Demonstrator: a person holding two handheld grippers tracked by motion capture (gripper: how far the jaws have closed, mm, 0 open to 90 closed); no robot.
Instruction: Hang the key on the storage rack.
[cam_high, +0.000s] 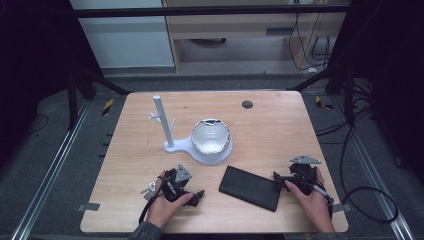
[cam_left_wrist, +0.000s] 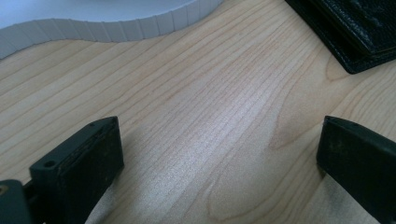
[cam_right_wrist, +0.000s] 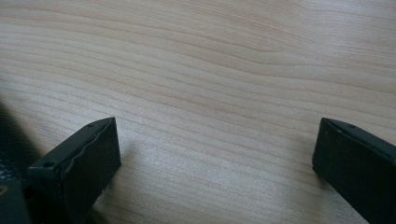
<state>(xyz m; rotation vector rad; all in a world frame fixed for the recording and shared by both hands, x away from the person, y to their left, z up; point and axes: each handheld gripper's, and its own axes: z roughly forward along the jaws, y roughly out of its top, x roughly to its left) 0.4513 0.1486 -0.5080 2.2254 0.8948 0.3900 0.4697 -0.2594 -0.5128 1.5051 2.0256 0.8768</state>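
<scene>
A black leather wallet (cam_high: 251, 187) lies flat near the table's front, between my two grippers. My left gripper (cam_high: 196, 194) rests low on the wood at its left, held in a hand, jaws open with bare table between them (cam_left_wrist: 219, 140). In the left gripper view a corner of the wallet (cam_left_wrist: 355, 32) lies ahead to the right, apart from the jaws. My right gripper (cam_high: 279, 178) sits just right of the wallet, jaws open over bare wood (cam_right_wrist: 217, 140). The wallet's dark edge (cam_right_wrist: 9, 140) shows at the far left of the right gripper view.
A white stand (cam_high: 196, 151) with an upright pegged post (cam_high: 162, 120) carries a shiny silver bowl (cam_high: 211, 136) behind the wallet; its ribbed base edge (cam_left_wrist: 93, 25) is ahead of the left gripper. A small dark disc (cam_high: 247, 104) sits near the wooden table's (cam_high: 275, 125) far edge.
</scene>
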